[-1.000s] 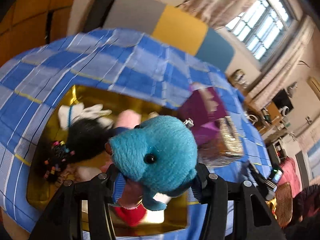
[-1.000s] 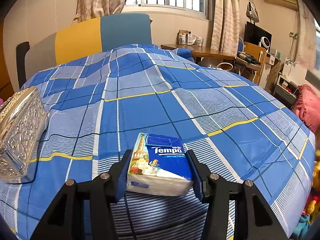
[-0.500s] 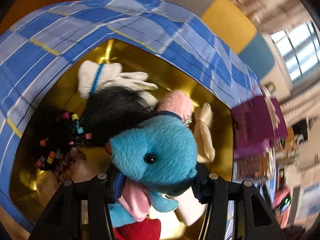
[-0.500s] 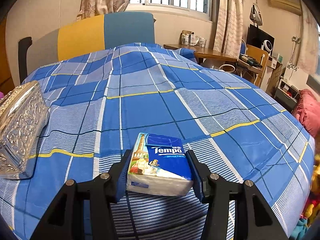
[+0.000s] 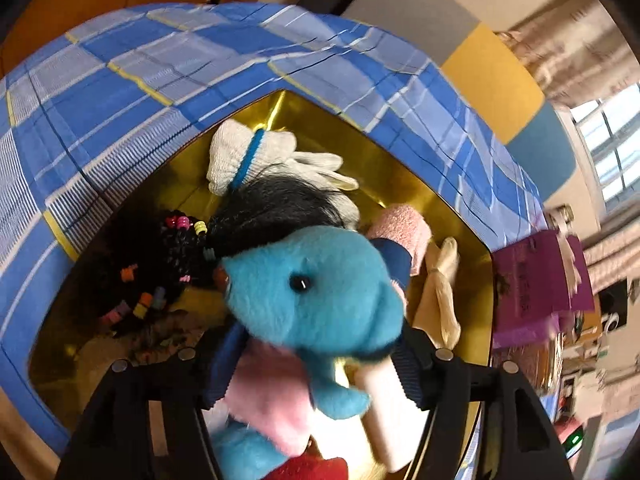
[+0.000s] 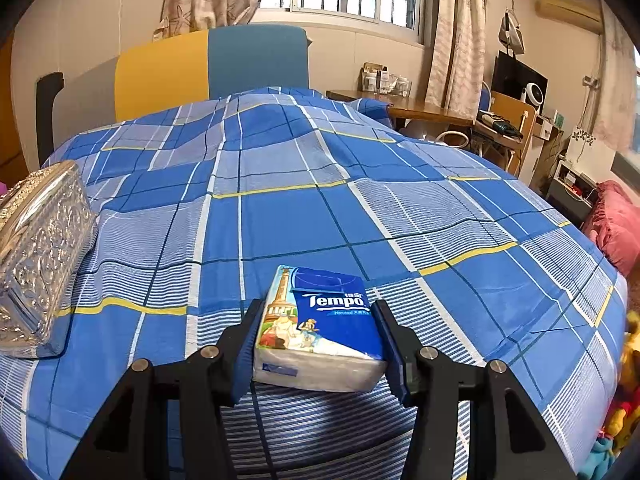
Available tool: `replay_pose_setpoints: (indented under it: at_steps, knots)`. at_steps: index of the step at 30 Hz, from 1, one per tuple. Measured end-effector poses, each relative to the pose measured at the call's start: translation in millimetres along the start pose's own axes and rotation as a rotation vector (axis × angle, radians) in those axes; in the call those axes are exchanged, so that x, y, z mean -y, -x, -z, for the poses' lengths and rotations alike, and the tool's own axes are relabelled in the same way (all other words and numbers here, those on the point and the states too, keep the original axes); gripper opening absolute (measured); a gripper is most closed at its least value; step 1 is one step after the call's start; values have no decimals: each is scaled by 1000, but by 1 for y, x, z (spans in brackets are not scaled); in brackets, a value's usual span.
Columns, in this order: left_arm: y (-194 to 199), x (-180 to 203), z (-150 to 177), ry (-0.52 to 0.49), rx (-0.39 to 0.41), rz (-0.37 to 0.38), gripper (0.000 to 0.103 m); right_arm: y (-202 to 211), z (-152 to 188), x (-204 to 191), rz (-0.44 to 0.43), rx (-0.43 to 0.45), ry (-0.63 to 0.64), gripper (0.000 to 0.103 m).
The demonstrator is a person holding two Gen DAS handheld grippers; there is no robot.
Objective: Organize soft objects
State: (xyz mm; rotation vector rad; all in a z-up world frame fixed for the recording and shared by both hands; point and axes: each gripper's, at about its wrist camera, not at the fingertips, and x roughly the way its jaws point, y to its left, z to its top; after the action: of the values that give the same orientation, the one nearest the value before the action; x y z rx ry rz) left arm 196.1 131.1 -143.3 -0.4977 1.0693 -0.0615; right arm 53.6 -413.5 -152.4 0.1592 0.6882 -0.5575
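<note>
A blue plush toy (image 5: 320,292) with a black eye sits between the fingers of my left gripper (image 5: 316,364), low over a gold box (image 5: 180,168). The jaws are opening; the pads stand a little off the plush, which tilts loosely. In the box lie a white glove (image 5: 260,152), a black hairpiece with coloured beads (image 5: 168,260), a pink sock (image 5: 404,224) and a red soft item (image 5: 308,470). My right gripper (image 6: 320,344) is shut on a blue Tempo tissue pack (image 6: 320,324), just above the bed's blue checked cover (image 6: 320,200).
A silver embossed box (image 6: 36,256) lies on the bed at the left. A purple box (image 5: 536,280) sits beside the gold box. A red cushion (image 6: 616,220) and a cluttered desk (image 6: 420,108) stand off the bed's right side.
My left gripper has sunk closer into the gold box and rolled. Its jaws have widened and the blue plush has tipped sideways. The right gripper and tissue pack have not moved.
</note>
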Motion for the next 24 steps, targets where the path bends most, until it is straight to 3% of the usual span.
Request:
replay_pose_setpoints:
  at_steps: [4, 7, 13, 17, 24]
  knots:
    - [18, 8, 13, -102, 55, -51, 68, 6, -2, 2, -4, 17, -10, 54]
    - [24, 12, 17, -152, 84, -46, 67, 12, -4, 3, -2, 21, -7, 54]
    - [-10, 35, 15, -231, 36, -39, 66, 50, -9, -3, -55, 68, -16, 54]
    - [-12, 51, 12, -302, 50, -21, 66, 80, -17, -14, -127, 98, -42, 54]
    - [34, 40, 16, -385, 174, -72, 66, 118, -25, -64, -314, 95, -38, 54]
